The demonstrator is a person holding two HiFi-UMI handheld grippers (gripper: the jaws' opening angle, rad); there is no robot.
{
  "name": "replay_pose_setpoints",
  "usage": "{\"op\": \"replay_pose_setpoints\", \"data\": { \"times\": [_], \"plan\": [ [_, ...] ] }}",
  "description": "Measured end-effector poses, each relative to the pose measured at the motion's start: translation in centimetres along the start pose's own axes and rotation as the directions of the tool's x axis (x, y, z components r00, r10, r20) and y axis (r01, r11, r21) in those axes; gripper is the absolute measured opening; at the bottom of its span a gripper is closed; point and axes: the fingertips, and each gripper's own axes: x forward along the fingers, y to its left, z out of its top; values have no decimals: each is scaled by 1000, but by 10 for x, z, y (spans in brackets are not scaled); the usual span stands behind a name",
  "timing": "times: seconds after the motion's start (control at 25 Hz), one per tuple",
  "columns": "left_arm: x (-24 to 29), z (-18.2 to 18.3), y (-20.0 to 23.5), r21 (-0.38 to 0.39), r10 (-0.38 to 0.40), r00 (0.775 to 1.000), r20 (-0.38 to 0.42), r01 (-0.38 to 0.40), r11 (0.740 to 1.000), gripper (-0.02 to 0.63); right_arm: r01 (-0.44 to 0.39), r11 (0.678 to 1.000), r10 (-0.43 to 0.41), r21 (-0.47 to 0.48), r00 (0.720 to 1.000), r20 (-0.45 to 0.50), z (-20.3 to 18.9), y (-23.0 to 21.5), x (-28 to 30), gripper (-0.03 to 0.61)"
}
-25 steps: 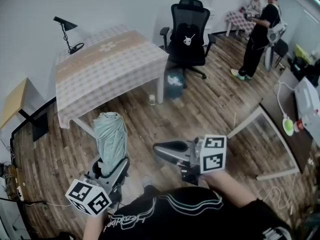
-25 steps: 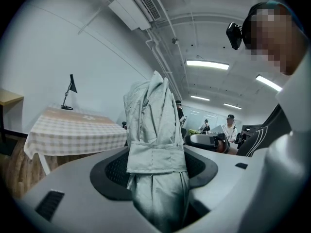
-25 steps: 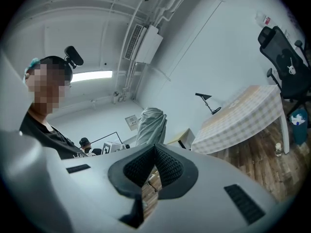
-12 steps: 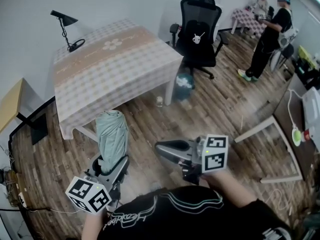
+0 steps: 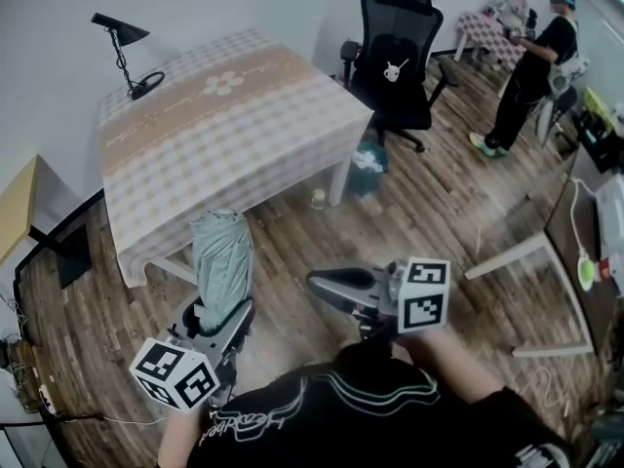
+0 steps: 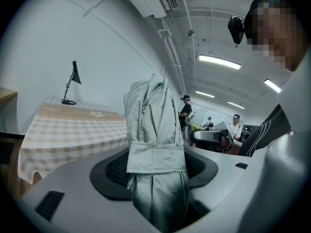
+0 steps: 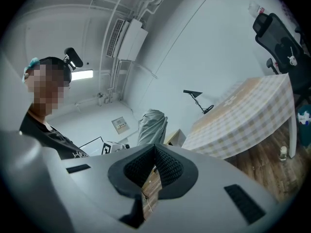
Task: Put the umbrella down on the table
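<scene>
A folded pale grey-green umbrella point(image 5: 222, 256) stands upright in my left gripper point(image 5: 219, 315), low on the left in the head view. In the left gripper view the jaws of that gripper point(image 6: 155, 176) press on the umbrella point(image 6: 155, 130) just below its strap. The table point(image 5: 214, 135) with a checked cloth lies ahead, its near edge just beyond the umbrella's top. My right gripper point(image 5: 317, 283) hovers over the wooden floor to the right of the umbrella and holds nothing. In its own view the pads of the right gripper point(image 7: 155, 152) meet, with the umbrella point(image 7: 151, 125) behind them.
A black desk lamp point(image 5: 127, 52) stands at the table's far left corner. A black office chair point(image 5: 400, 61) sits at its right end, with a bin point(image 5: 369, 164) and a small bottle point(image 5: 318, 199) on the floor near the table leg. Two people point(image 5: 536, 57) stand far right.
Both grippers have travelled forward toward the checked table, which now sits nearer and larger in the head view. The umbrella stays upright in the left gripper.
</scene>
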Motion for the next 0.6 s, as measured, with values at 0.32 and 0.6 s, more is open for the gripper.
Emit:
{"op": "replay_pose_setpoints", "data": {
  "times": [0.32, 0.6],
  "plan": [
    [28, 4, 17, -10, 21, 1000, -16, -21, 1000, 267, -13, 1000, 14, 12, 1000, -5, 18, -30, 6, 12],
    [73, 33, 50, -18, 67, 998, -17, -68, 998, 267, -42, 999, 43, 34, 999, -27, 58, -87, 26, 12]
  ]
}}
